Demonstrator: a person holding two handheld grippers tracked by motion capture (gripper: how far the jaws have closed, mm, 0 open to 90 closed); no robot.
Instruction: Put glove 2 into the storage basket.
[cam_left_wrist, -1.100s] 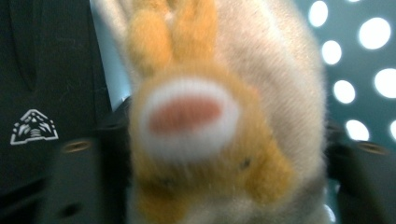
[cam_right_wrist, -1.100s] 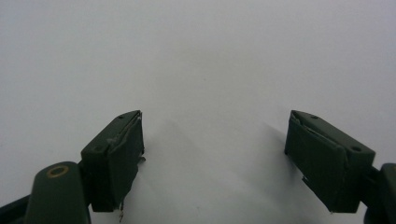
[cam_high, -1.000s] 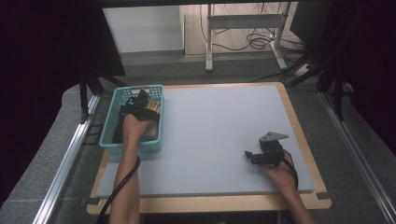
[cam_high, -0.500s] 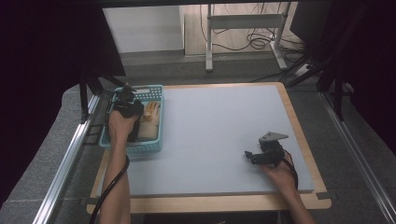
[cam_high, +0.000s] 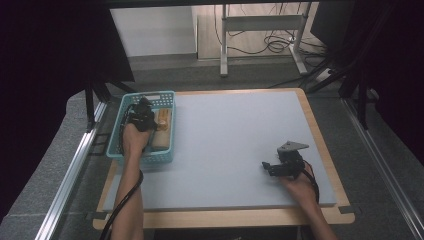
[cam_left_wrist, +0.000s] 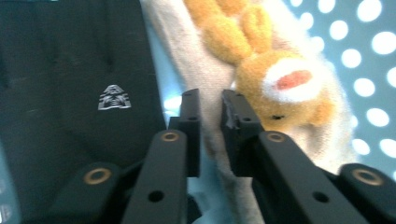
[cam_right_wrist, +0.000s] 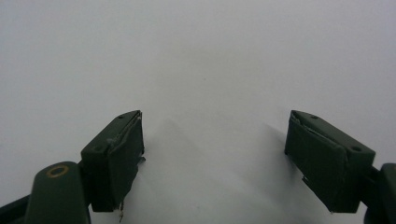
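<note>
Basket (cam_high: 131, 156) work: my left claw (cam_left_wrist: 209, 105) has slid from the near end toward the far end, jaws nearly closed on cream cloth (cam_left_wrist: 187, 56), orange plush rabbit (cam_left_wrist: 285, 88) just right of it. I judge I've got the grasp. Right claw (cam_right_wrist: 212, 154) rests wide open, empty, on the worktop (cam_high: 240, 130).

small silver emblem, not legible as text, printed on black cloth (cam_left_wrist: 70, 93) in the left gripper view
</note>
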